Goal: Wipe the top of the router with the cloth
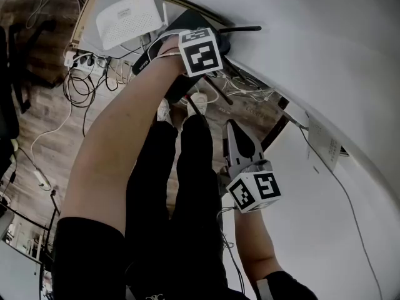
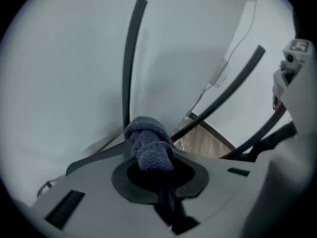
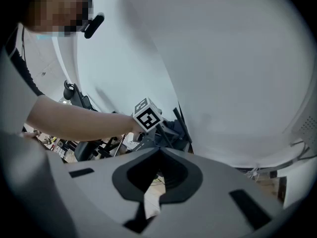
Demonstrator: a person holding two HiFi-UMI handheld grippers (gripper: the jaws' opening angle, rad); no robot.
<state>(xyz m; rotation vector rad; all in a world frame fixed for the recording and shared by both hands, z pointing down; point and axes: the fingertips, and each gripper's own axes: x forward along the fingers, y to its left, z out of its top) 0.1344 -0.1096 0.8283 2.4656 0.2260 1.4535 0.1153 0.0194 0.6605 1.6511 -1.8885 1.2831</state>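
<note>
The left gripper (image 2: 151, 168) is clamped on the bunched blue cloth (image 2: 147, 142), which sticks out past its tips; the router (image 3: 174, 129) sits right at those tips, black antennas (image 2: 130, 68) rising just ahead; the right gripper (image 3: 159, 151), jaws together on nothing, hangs well behind.

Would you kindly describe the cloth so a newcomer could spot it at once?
Start at the white wall in the left gripper view, where black antennas rise. At their foot, the left gripper holds the cloth: a bunched blue knit, the only soft thing there.
</note>
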